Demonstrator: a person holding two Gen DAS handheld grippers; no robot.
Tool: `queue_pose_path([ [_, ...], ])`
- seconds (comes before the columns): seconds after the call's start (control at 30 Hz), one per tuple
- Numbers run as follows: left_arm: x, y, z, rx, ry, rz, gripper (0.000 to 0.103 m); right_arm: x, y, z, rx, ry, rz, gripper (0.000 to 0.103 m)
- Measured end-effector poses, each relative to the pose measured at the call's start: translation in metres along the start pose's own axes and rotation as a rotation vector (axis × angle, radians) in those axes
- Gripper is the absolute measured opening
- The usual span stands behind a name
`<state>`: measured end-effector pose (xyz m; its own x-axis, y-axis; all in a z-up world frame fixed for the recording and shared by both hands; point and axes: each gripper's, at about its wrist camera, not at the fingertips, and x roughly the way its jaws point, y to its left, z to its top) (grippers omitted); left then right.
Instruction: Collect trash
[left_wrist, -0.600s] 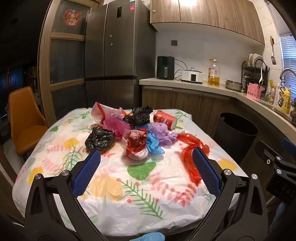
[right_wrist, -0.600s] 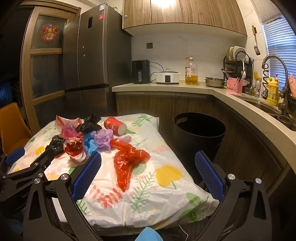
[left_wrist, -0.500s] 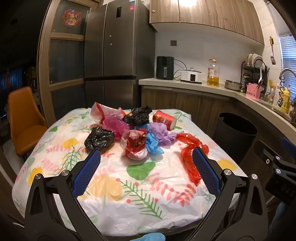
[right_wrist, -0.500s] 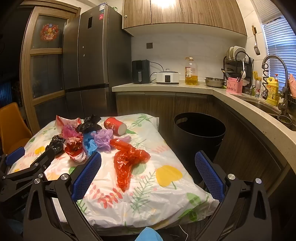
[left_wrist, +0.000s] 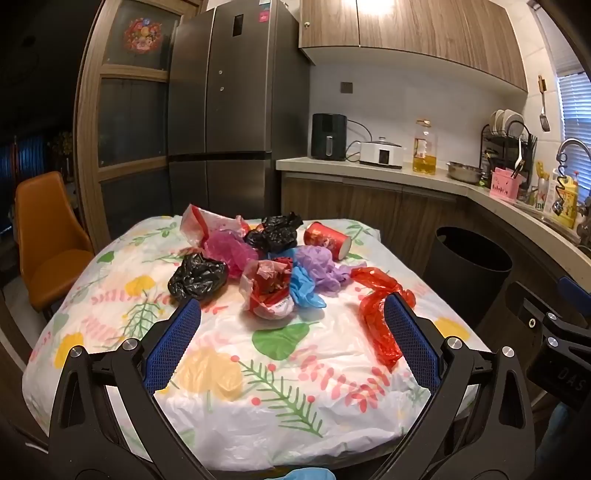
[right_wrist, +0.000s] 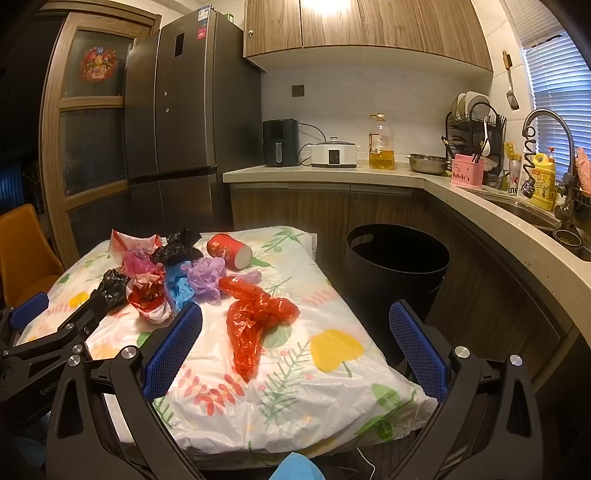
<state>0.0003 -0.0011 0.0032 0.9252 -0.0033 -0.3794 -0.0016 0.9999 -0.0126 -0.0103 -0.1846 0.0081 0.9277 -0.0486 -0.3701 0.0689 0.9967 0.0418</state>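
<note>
Crumpled plastic trash (left_wrist: 266, 266) lies heaped on the table (left_wrist: 280, 373), the black bin (right_wrist: 399, 258) waits beside it, and both the left hand-held gripper (left_wrist: 291, 325) and the right hand-held gripper (right_wrist: 295, 332) hang wide and empty, so collecting seems unstarted and next needs reaching 1 piece.

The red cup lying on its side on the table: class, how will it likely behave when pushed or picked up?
The red cup lies on its side, so a push would probably roll it across the tablecloth. It looks like a disposable cup, so it is likely light and may crush under a firm squeeze. Its smooth wall could slip.
</note>
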Motion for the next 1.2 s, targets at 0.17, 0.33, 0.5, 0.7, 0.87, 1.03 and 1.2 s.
queue_pose_path([
  [0.17, -0.0016, 0.0001, -0.0004, -0.002, -0.001, -0.002, 0.098, 0.0003, -0.0002, -0.0001, 0.0, -0.001, -0.001, 0.098],
  [0.33, -0.0011, 0.0001, -0.0009, -0.003, -0.002, -0.003, 0.098, 0.0007, 0.0003, -0.0005, -0.003, 0.002, 0.002, 0.098],
  [0.5, -0.0002, -0.0015, -0.0003, -0.006, -0.001, -0.004, 0.098, 0.0008, -0.0007, -0.0001, -0.001, 0.0, 0.001, 0.098],
  [0.7, -0.0001, -0.0018, -0.0001, -0.007, -0.002, -0.004, 0.098, 0.0008, 0.0004, -0.0004, -0.002, 0.002, 0.001, 0.098],
  [0.87, 0.0, -0.0015, 0.0, -0.008, -0.002, -0.003, 0.098, 0.0007, 0.0006, -0.0005, -0.002, 0.002, -0.001, 0.098],
  [1.03, -0.0002, -0.0011, -0.0005, -0.008, -0.003, -0.004, 0.098, 0.0007, 0.0006, -0.0007, -0.002, 0.002, 0.001, 0.098],
  [1.2, -0.0003, -0.0006, -0.0005, -0.009, -0.002, -0.005, 0.098, 0.0008, 0.0006, -0.001, -0.002, 0.003, 0.0, 0.098],
])
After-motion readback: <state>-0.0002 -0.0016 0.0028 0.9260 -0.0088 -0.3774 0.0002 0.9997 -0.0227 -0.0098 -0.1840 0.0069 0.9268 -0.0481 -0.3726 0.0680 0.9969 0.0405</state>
